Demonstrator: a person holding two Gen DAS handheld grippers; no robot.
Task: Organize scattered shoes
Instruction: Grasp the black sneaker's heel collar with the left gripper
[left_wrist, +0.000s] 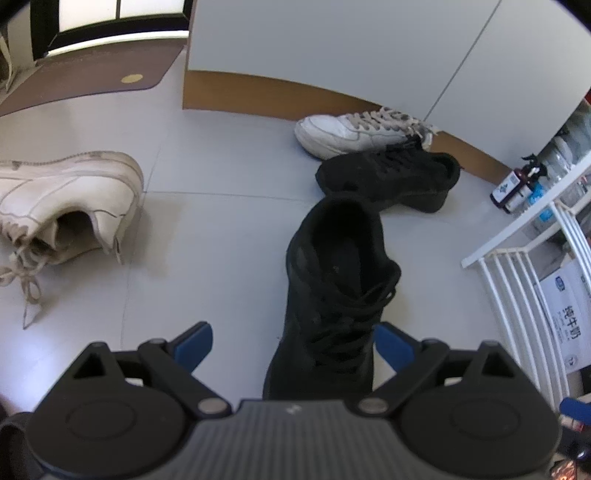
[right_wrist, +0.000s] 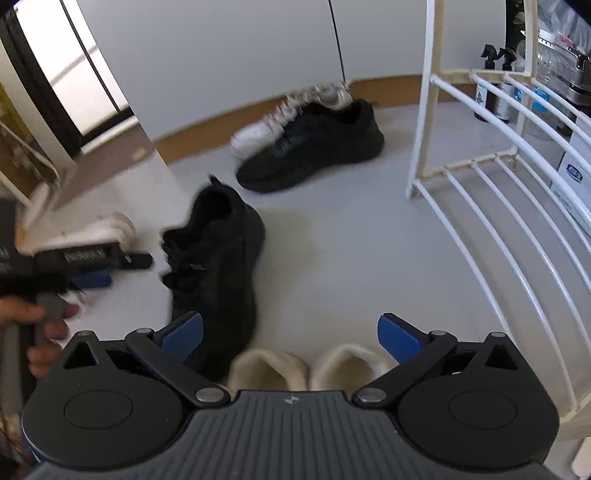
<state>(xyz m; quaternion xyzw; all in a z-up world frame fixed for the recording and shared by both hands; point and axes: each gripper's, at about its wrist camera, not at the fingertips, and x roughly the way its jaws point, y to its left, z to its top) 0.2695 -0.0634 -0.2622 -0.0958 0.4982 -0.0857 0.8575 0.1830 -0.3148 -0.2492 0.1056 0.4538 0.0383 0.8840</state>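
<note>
A black sneaker (left_wrist: 332, 295) lies on the grey floor between the open fingers of my left gripper (left_wrist: 293, 349), heel pointing away; it also shows in the right wrist view (right_wrist: 218, 269). A second black sneaker (left_wrist: 391, 181) lies farther off by the wall, next to a white sneaker (left_wrist: 354, 133). Another white sneaker (left_wrist: 62, 206) lies tipped on its side at the left. My right gripper (right_wrist: 290, 334) is open and empty, above two cream shoe toes (right_wrist: 306, 367). The left gripper is seen from the side in the right wrist view (right_wrist: 92, 266).
A white wire shoe rack (right_wrist: 517, 206) stands at the right, with bottles (left_wrist: 517, 184) and a box (left_wrist: 569, 310) behind it. A white cabinet with a wooden base (left_wrist: 258, 92) and a brown door mat (left_wrist: 92, 85) lie beyond.
</note>
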